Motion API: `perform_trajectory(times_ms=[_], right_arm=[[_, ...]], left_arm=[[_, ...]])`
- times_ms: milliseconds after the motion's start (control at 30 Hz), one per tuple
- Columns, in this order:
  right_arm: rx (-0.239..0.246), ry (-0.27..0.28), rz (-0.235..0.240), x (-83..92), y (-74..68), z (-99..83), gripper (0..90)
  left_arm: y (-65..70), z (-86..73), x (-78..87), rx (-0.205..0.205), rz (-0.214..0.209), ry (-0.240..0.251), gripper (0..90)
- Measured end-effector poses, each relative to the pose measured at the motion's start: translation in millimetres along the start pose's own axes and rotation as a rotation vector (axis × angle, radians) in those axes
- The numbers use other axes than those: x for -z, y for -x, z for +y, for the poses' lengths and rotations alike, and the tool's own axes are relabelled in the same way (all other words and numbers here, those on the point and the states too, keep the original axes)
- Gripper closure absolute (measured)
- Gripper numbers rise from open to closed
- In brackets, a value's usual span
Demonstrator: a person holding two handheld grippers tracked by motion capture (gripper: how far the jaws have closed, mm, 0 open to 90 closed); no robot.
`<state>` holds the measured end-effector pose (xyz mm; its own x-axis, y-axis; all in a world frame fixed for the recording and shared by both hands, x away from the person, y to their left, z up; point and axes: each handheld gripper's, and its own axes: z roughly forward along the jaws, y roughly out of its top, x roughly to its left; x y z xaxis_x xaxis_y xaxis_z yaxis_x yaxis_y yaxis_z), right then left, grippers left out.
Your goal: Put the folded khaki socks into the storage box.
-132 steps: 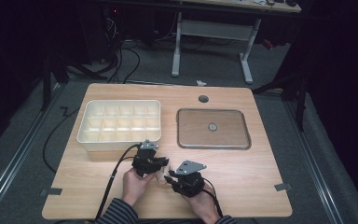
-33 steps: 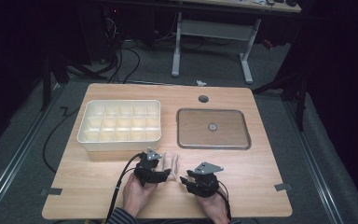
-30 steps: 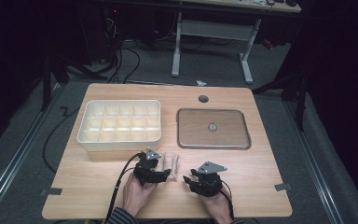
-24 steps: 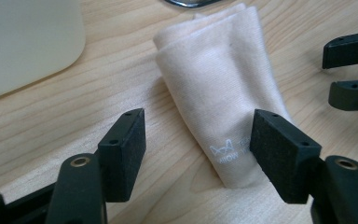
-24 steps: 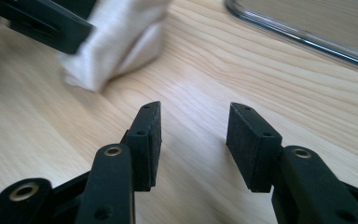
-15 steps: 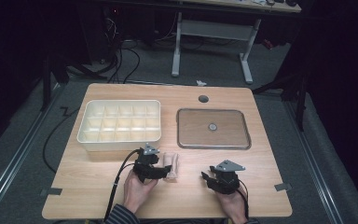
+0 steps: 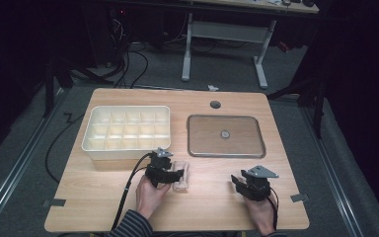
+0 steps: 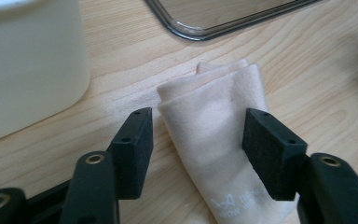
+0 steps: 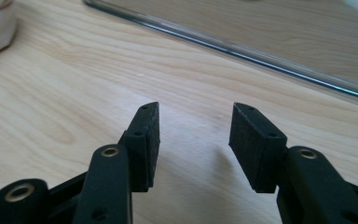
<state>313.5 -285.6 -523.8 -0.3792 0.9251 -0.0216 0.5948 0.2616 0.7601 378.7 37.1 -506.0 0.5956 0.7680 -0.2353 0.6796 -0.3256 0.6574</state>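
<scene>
Left gripper (image 8: 198, 140) stands with its jaws spread wide on either side of a folded cream cloth (image 8: 219, 144), which lies flat on the wooden table (image 8: 307, 70). The right-hand pad touches the cloth's edge or comes very close to it; the left-hand pad stands a little clear, with bare wood between. Nothing is clamped. Faint pale lettering shows on the cloth's near end, low in the left gripper view, but it is too blurred to read.

From the high view the same gripper (image 7: 176, 174) sits near the table's front edge, held by the person's left hand (image 7: 150, 195), with the cloth (image 7: 181, 175) just ahead of a white compartment box (image 7: 127, 132) that stands behind and to the left. The left gripper view brings out the cloth's layered folds and the rounded corner of the box (image 8: 28, 65); the high view shows neither fold nor print.

Further right, a shallow metal tray (image 7: 225, 136) rests on the table (image 7: 286, 163), with a small round mark at its middle. Its shiny rim (image 8: 200, 32) crosses the top of the left gripper view.

Right gripper (image 9: 193, 140) is also open, holding nothing, over bare wood, with the tray's rim (image 9: 261, 53) ahead. In the high view it (image 7: 238, 183) rests well apart from the cloth, below the tray's right corner.
</scene>
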Motion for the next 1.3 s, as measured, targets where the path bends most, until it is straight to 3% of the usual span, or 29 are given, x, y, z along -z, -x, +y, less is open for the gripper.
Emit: perform_trajectory(times_ms=[133, 267, 533, 733, 1000, 1100, 1300], right_arm=[[-0.025, -0.014, -0.029, -0.6, 11.4, -2.5, 50.7], [-0.026, -0.021, -0.078, -0.8, 19.2, -4.2, 48.0], [-0.044, -0.027, -0.095, -4.3, 23.8, -5.0, 46.7], [-0.078, -0.040, -0.071, -5.8, 26.2, -4.6, 42.5], [-0.063, -0.047, -0.064, -6.6, 24.4, -4.2, 38.0], [-0.063, -0.047, -0.064, -6.7, 24.4, -4.2, 37.9], [-0.063, -0.047, -0.064, -6.7, 24.3, -4.1, 37.5]], left_arm=[[-0.1, -1.1, -7.5, 0.008, -0.004, -0.037, 45.4], [2.6, -2.6, -10.8, -0.007, -0.017, -0.033, 50.1], [2.5, -4.3, -12.3, -0.007, -0.056, -0.025, 59.1], [4.8, -5.1, -11.5, -0.026, -0.056, -0.019, 64.0], [12.2, -8.4, -9.6, -0.073, -0.023, 0.006, 70.5], [18.0, -12.6, -10.2, -0.038, -0.027, 0.042, 71.7], [16.7, -12.3, -9.2, -0.053, -0.034, 0.040, 72.1]])
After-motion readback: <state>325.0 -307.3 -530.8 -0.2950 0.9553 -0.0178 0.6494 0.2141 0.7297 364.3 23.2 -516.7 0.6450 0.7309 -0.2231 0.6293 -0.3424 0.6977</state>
